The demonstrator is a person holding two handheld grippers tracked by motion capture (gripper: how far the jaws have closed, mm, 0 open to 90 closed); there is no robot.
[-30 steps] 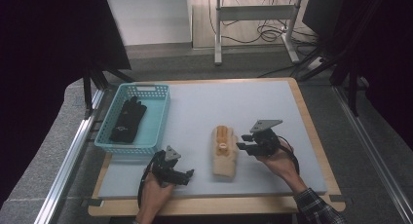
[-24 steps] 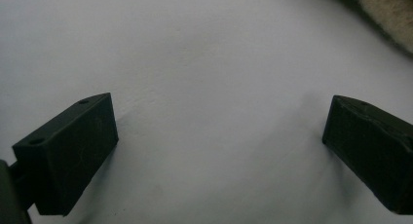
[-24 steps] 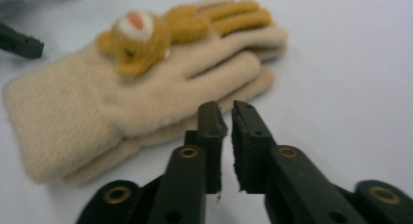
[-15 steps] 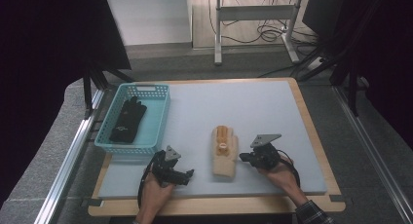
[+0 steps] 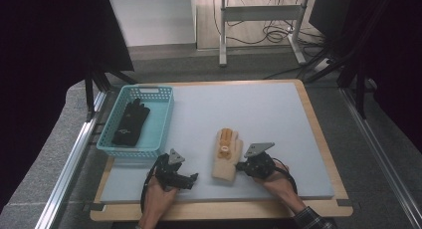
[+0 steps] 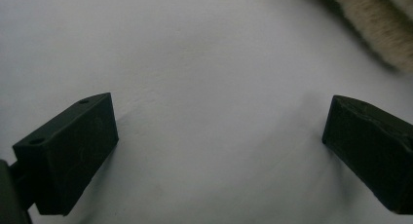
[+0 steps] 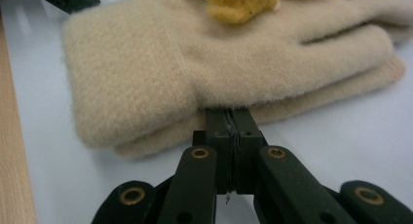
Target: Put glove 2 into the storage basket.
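Beige gloves (image 7: 229, 63): 2 stacked, flat on the desk (image 5: 263, 114), a yellow bear patch (image 7: 238, 2) on the upper one. In the right gripper view the stack lies directly ahead of the right gripper (image 7: 229, 118), whose fingertips go in at the seam between upper and lower glove at the cuff-side edge.

Right gripper fingers: pressed together, no gap visible; they have just been closing. Tips are hidden under the upper glove's edge, so whether fabric is pinched cannot be told.

Left gripper (image 6: 219, 136): fingers spread wide, bare desk surface between them. The beige cuff sits beyond and to the right of its fingers, apart from them.

High view: gloves (image 5: 227, 153) lie between the 2 grippers, right gripper (image 5: 244, 165) at their edge, left gripper (image 5: 191, 178) near.

Teal basket (image 5: 161, 122) stands well beyond the left gripper, with a black glove (image 5: 131, 123) lying inside it.
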